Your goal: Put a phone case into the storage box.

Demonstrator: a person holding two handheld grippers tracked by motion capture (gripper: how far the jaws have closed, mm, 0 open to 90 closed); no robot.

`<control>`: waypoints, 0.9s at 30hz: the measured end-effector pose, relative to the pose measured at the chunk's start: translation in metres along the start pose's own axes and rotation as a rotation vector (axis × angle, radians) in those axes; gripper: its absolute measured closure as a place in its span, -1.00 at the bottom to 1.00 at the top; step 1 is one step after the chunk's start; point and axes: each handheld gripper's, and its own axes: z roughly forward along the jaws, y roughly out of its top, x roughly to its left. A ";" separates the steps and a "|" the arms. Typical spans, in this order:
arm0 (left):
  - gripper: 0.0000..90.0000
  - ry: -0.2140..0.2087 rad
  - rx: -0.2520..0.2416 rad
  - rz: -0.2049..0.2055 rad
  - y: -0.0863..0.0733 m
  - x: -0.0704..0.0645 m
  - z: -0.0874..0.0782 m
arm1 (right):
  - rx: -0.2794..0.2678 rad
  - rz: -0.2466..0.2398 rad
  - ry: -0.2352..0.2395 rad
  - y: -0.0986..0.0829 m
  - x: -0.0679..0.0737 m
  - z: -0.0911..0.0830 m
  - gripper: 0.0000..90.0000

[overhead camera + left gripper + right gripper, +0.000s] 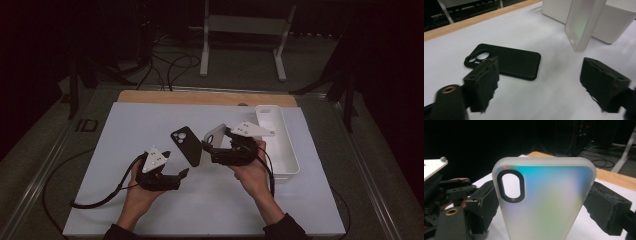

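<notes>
While right claw [544, 205] grips frosted case [544, 195] upright, left claw [546, 82] gapes, released, near black case [506, 61] on table [150, 120].

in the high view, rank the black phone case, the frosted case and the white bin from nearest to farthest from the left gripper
1. black phone case, flat on the mat just beyond the left gripper
2. frosted case, farther right, held up in the right gripper
3. white bin, at the mat's right edge
</notes>
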 end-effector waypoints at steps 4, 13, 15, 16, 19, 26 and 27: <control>-0.80 0.012 -0.015 -0.016 -0.003 0.004 -0.004 | -0.008 0.002 -0.021 0.004 -0.007 -0.005 -0.63; -1.00 0.038 -0.026 -0.031 -0.009 0.013 -0.012 | -0.011 0.003 -0.056 0.009 -0.022 -0.014 -0.63; -1.00 0.039 -0.030 -0.040 -0.011 0.015 -0.014 | -0.009 0.003 -0.064 0.009 -0.025 -0.015 -0.63; -1.00 0.037 -0.031 -0.039 -0.013 0.017 -0.016 | -0.008 0.003 -0.068 0.010 -0.027 -0.015 -0.63; -1.00 0.041 -0.038 -0.033 -0.017 0.020 -0.019 | -0.009 0.005 -0.073 0.010 -0.030 -0.016 -0.63; -1.00 0.056 -0.052 -0.026 -0.030 0.026 -0.028 | -0.003 0.012 -0.102 0.011 -0.040 -0.020 -0.63; -1.00 0.058 -0.052 -0.029 -0.032 0.027 -0.029 | -0.003 0.014 -0.107 0.012 -0.041 -0.021 -0.63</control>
